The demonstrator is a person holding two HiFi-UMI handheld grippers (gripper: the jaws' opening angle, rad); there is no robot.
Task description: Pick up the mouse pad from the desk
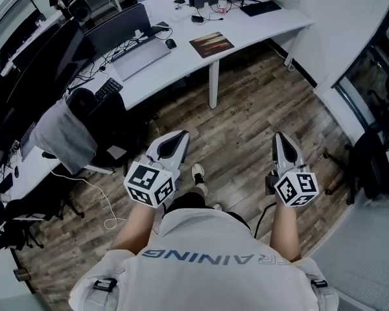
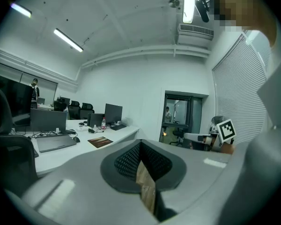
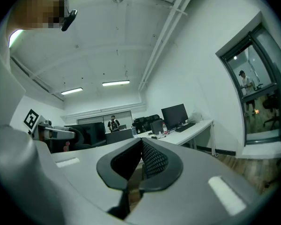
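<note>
The mouse pad [image 1: 211,44], a dark brownish rectangle, lies flat near the front edge of the white surface [image 1: 266,28]. In the head view it sits to the right of a mouse [image 1: 171,43] and a laptop [image 1: 140,58]. Both tools are well apart from it, held over the wooden floor [image 1: 246,115] in front of the person. The left tool [image 1: 180,137] and the right tool [image 1: 278,138] point toward the surface, and each has its jaws together with nothing between them. In the left gripper view the mouse pad [image 2: 100,142] shows far beyond the tips, off to their left. In the right gripper view the tool's own body covers the lower scene and the mouse pad cannot be made out. Its print is too small to tell.
</note>
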